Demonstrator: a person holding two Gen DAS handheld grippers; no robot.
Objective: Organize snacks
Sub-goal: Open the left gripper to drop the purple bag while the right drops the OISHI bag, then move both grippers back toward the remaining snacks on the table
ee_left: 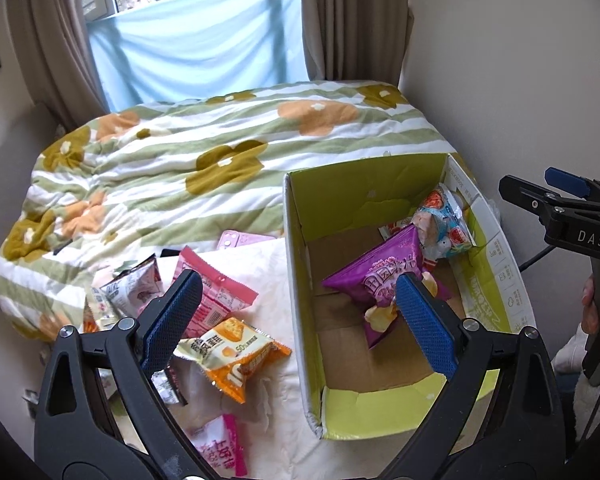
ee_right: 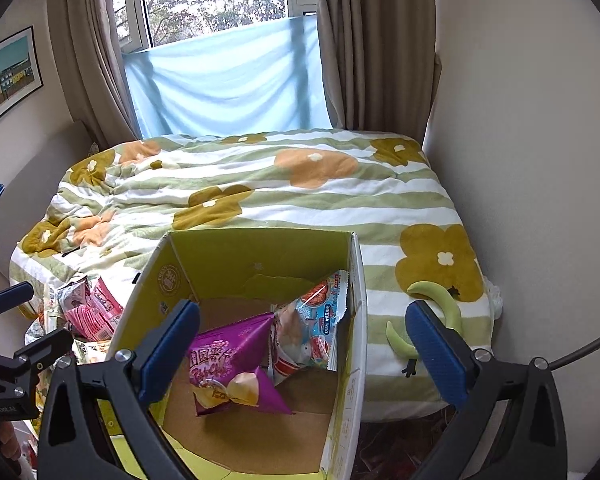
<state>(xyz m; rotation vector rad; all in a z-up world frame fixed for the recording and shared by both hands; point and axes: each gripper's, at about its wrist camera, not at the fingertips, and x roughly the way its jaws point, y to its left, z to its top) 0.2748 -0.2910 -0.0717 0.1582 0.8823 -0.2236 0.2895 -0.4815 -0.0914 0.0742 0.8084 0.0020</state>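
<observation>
floral striped quilt [ee_right: 284, 200] on bed by curtained window [ee_right: 216, 0], open box [ee_left: 300, 272] holding snacks, left gripper [ee_left: 296, 320] and right gripper [ee_right: 304, 348] both wide, empty

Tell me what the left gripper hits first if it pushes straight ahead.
Probably the near-left wall of the cardboard box: the open left gripper straddles it, with the orange snack packet just left. Depth is uncertain.

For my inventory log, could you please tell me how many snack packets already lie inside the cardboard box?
2: a purple chip bag lying mid-floor, and a light-blue packet leaning in the far right corner of the green-lined cardboard box. A red-white wrapper edge beneath may be a third.
</observation>
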